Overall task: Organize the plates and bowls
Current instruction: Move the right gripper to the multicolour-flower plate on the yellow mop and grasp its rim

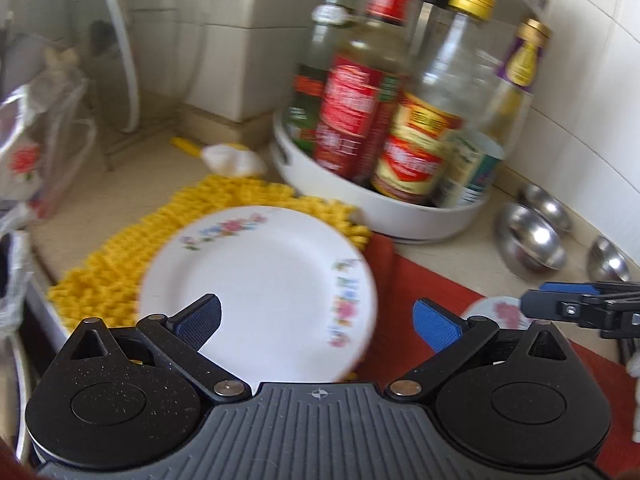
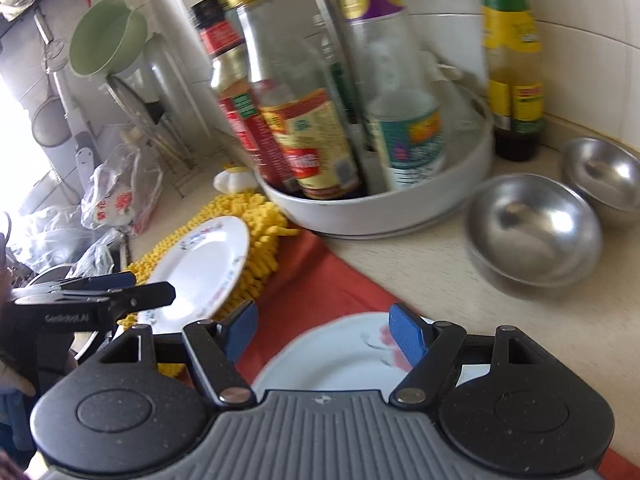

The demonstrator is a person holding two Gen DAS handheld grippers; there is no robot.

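Watch the bottles (image 1: 384, 92) crowded in the white tray (image 1: 360, 208) right behind the floral plate (image 1: 260, 292): a hasty reach could knock them, or slide that plate off the yellow mat (image 1: 104, 268). Your left gripper (image 1: 316, 326) tilts down over it, fingers wide apart, holding nothing. Your right gripper (image 2: 322, 336), equally open and empty, angles down over the second plate (image 2: 340, 360) on the red cloth (image 2: 320, 280); steel bowls (image 2: 536, 228) sit on the table beside it

The bowls (image 2: 534, 228) are shiny metal. The flowered plate (image 1: 260, 292) is glossy glazed china, lying on a nubbly yellow cloth mat (image 1: 104, 272). The bottles (image 1: 440, 92) are clear glass.
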